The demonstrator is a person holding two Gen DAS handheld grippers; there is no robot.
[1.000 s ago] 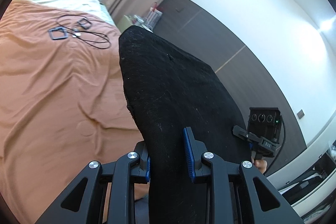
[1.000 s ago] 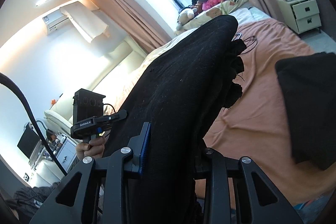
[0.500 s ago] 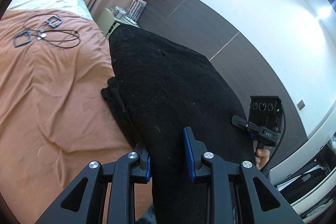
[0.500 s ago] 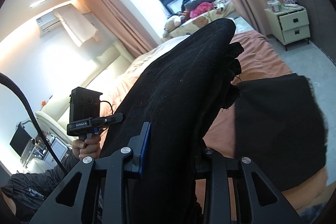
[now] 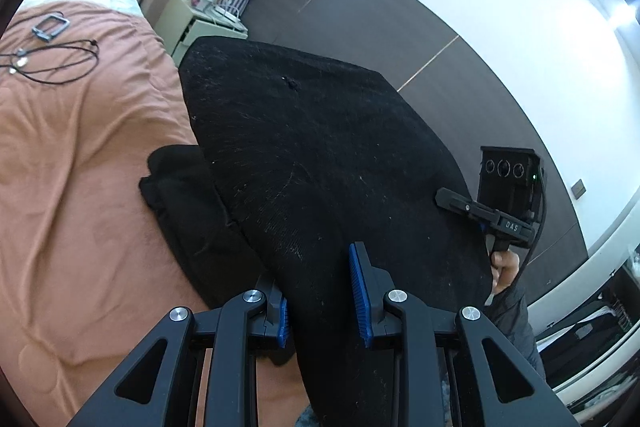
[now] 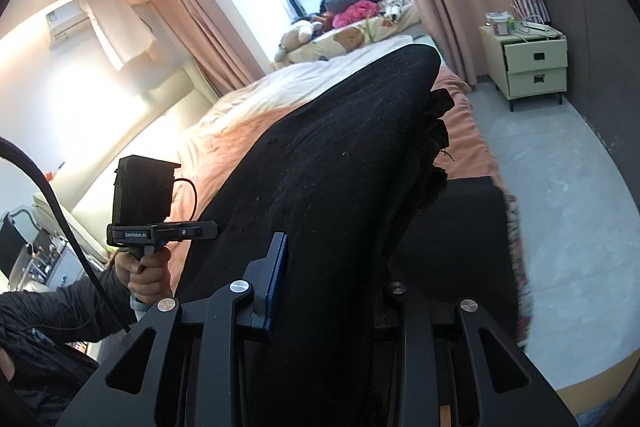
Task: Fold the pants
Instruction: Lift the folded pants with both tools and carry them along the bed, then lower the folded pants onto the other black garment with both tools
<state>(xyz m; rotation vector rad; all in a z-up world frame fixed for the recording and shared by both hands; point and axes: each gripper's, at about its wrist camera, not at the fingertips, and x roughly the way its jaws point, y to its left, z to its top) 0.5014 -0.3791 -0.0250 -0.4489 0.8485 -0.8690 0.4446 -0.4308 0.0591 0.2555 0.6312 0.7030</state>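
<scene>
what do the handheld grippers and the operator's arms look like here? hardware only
Both grippers, left gripper and right gripper, are matte black linkage frames with silver pivot screws and ribbed blue pads on the jaws. Each carries a boxy black module above a pistol handle; white lettering on the rail, a black cable trailing. Dark sleeves.

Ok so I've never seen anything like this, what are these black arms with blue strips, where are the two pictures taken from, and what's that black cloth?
There is no robot here. A person holds a hand-held gripper in each hand, with a camera on each looking along its jaws. One picture is from the left gripper, the other from the right gripper. Both are clamped on black pants, stretched between them over a bed with an orange cover. Part of the pants lies on the bed. Cables lie further up. Each view shows the other gripper.
</scene>
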